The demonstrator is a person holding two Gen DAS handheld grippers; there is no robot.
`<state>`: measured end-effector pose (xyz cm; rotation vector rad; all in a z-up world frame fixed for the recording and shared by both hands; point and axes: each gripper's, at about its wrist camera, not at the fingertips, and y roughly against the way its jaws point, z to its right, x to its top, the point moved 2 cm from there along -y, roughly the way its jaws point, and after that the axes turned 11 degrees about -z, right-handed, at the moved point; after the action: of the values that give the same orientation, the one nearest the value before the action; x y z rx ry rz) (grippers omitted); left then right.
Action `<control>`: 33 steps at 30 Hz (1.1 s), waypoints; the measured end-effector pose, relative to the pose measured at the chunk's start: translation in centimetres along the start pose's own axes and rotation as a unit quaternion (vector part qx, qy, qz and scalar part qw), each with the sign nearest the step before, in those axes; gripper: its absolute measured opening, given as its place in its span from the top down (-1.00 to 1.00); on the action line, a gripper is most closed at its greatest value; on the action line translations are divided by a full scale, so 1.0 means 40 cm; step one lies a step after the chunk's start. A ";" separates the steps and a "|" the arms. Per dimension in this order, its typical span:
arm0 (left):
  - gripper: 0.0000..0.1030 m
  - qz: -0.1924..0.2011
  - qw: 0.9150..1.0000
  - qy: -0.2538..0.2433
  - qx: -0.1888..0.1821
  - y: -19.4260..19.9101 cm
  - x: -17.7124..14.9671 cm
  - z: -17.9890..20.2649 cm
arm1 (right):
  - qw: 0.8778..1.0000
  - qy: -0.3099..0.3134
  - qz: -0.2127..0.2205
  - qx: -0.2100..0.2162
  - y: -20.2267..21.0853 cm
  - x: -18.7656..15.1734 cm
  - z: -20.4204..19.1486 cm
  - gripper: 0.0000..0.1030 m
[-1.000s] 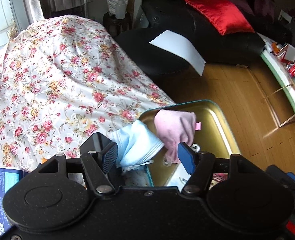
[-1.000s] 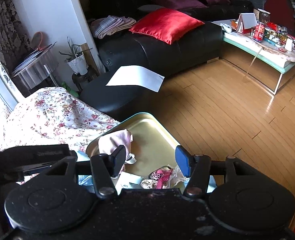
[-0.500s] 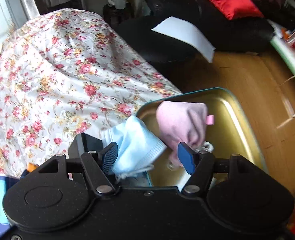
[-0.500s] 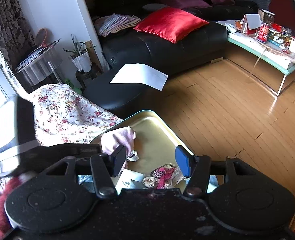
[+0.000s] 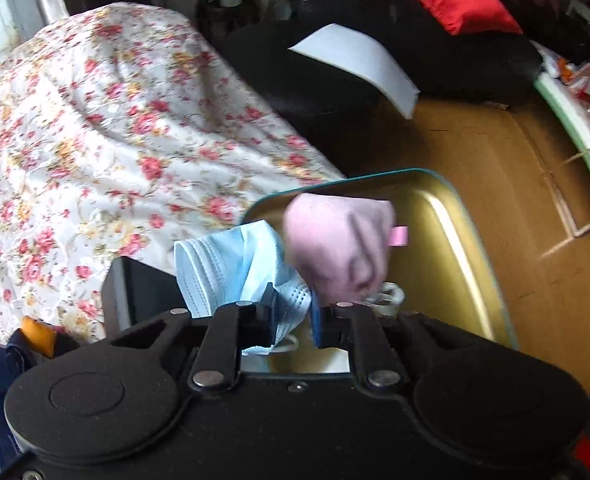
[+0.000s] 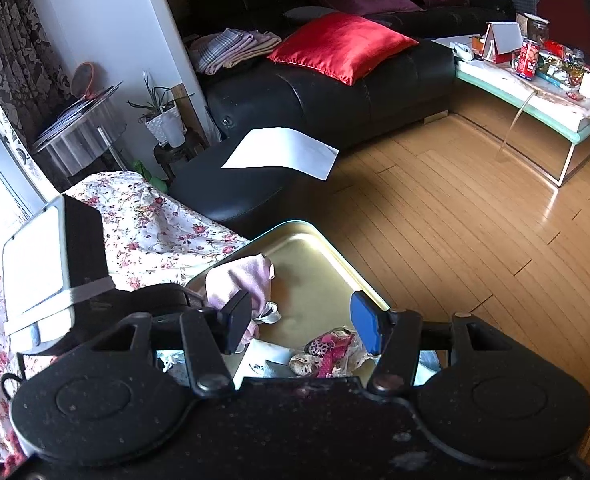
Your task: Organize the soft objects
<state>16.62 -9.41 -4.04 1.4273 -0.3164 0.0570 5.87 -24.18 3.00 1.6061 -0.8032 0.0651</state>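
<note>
A light blue face mask (image 5: 235, 268) lies over the left rim of a gold tray (image 5: 447, 248) with a teal edge. My left gripper (image 5: 293, 314) is shut on the mask's lower corner. A pink cloth (image 5: 339, 244) is bunched in the tray just right of the mask. In the right wrist view the pink cloth (image 6: 243, 280) sits at the tray's (image 6: 315, 256) left side. A leopard and pink fabric piece (image 6: 329, 354) lies at the tray's near end. My right gripper (image 6: 301, 322) hangs open above the tray with nothing between its fingers.
A floral sheet (image 5: 95, 140) covers the surface left of the tray. A black ottoman (image 6: 231, 188) with a white paper (image 6: 283, 152) stands beyond it. A black sofa with a red cushion (image 6: 343, 46) is farther back. A cluttered coffee table (image 6: 535, 92) stands on the wooden floor at right.
My left gripper has dropped toward the tray rim and its jaws have gone from wide apart to shut on the blue mask. The right gripper has kept still.
</note>
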 end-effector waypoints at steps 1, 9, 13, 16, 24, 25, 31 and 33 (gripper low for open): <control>0.78 0.002 1.000 -0.007 -0.009 0.009 -0.002 0.011 | 1.000 -0.001 0.000 0.000 0.000 -0.001 0.000 -0.06; 0.04 0.012 0.998 -0.053 -0.027 0.043 -0.015 0.079 | 1.000 -0.019 0.010 0.001 0.006 -0.005 0.021 -0.08; 0.02 0.008 0.998 -0.051 -0.036 0.050 -0.018 0.068 | 1.000 -0.025 0.006 0.000 0.000 -0.006 0.020 -0.08; 0.02 0.011 0.998 -0.043 -0.035 0.061 -0.021 0.056 | 1.000 -0.022 0.007 -0.004 -0.001 -0.008 0.011 -0.08; -0.08 0.021 0.998 -0.038 -0.036 0.092 -0.037 0.028 | 0.999 -0.029 0.008 -0.011 0.002 -0.014 0.019 -0.08; -0.08 0.020 0.999 -0.036 -0.035 0.093 -0.037 0.024 | 0.999 -0.029 0.009 -0.011 0.004 -0.016 0.018 -0.08; -0.08 0.031 0.999 -0.032 -0.031 0.134 -0.054 -0.006 | 1.000 -0.012 0.006 -0.028 -0.002 -0.024 0.008 -0.08; -0.08 0.039 0.998 -0.032 -0.029 0.157 -0.063 -0.020 | 1.000 -0.005 0.006 -0.029 -0.002 -0.028 0.004 -0.08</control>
<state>12.92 -7.31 1.30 1.3614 -0.4238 0.0655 4.99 -23.81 2.36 1.5486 -0.8157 0.0433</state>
